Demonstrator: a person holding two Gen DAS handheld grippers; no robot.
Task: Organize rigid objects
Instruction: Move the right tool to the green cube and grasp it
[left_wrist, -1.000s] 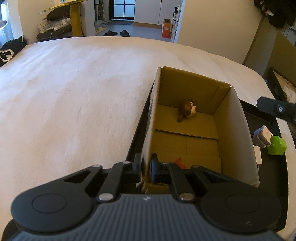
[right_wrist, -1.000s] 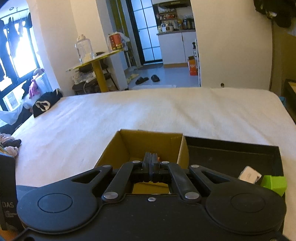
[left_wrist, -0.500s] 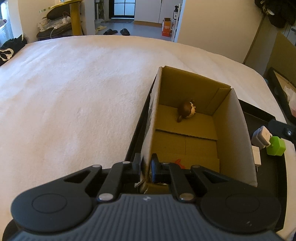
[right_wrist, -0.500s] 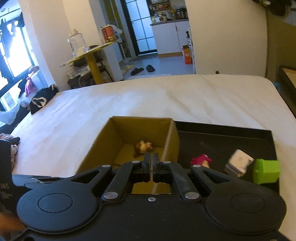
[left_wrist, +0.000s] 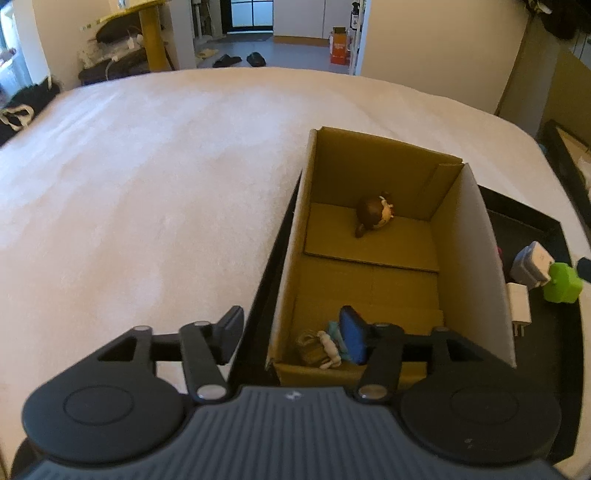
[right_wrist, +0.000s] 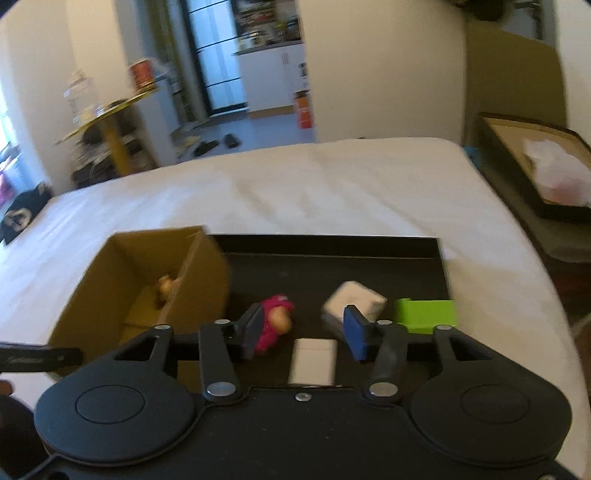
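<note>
An open cardboard box (left_wrist: 469, 236) stands on a black tray (left_wrist: 532, 229) on the white bed. Inside lie a brown-haired figurine (left_wrist: 375, 216) at the far end and a small pale toy (left_wrist: 321, 347) at the near end. My left gripper (left_wrist: 295, 332) is open, its jaws straddling the box's near left wall. My right gripper (right_wrist: 304, 334) is open over the tray (right_wrist: 332, 254), above a white adapter (right_wrist: 314, 360), with a pink figurine (right_wrist: 275, 325) by its left finger. A white charger block (right_wrist: 354, 301) and a green block (right_wrist: 424, 314) lie beyond.
The white bed (left_wrist: 147, 177) spreads left and ahead. A black-framed box with a white bag (right_wrist: 546, 173) sits off the bed's right side. A yellow table (right_wrist: 107, 122) and floor clutter stand beyond the bed.
Both grippers have opened. The left one let go of the box's near wall. The right one swung right, from over the box to over the tray's loose objects.
</note>
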